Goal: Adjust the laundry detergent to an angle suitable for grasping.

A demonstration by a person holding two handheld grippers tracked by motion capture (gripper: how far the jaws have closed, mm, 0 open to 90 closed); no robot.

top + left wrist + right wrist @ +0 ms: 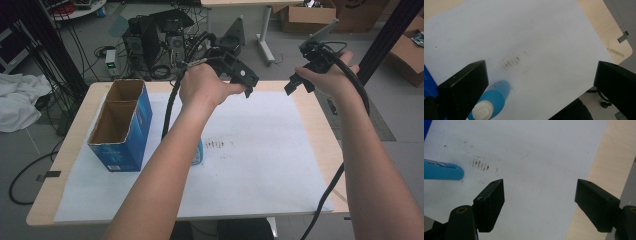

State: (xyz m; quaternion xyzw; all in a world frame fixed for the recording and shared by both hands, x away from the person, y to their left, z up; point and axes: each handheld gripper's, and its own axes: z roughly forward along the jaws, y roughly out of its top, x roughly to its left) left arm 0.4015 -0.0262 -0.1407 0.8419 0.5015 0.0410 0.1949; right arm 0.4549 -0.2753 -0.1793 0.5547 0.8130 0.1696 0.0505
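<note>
A blue bottle (199,153) lies on its side on the white paper (260,150), mostly hidden behind the person's left forearm. In the left gripper view the bottle (495,96) shows its white cap (483,111) by the near jaw. The bottle's blue end (442,170) lies at the left of the right gripper view. An open blue cardboard box (121,125) stands at the table's left. My left gripper (245,82) (541,71) is held up over the far middle, open and empty. My right gripper (298,84) (540,187) hovers at the far right, jaws wide apart with nothing between them.
Dark smudge marks (220,145) stain the paper's middle. The wooden table (325,140) shows bare strips beside the paper. Cables trail from both grippers. Computer gear and cardboard boxes (307,15) sit on the floor beyond the far edge.
</note>
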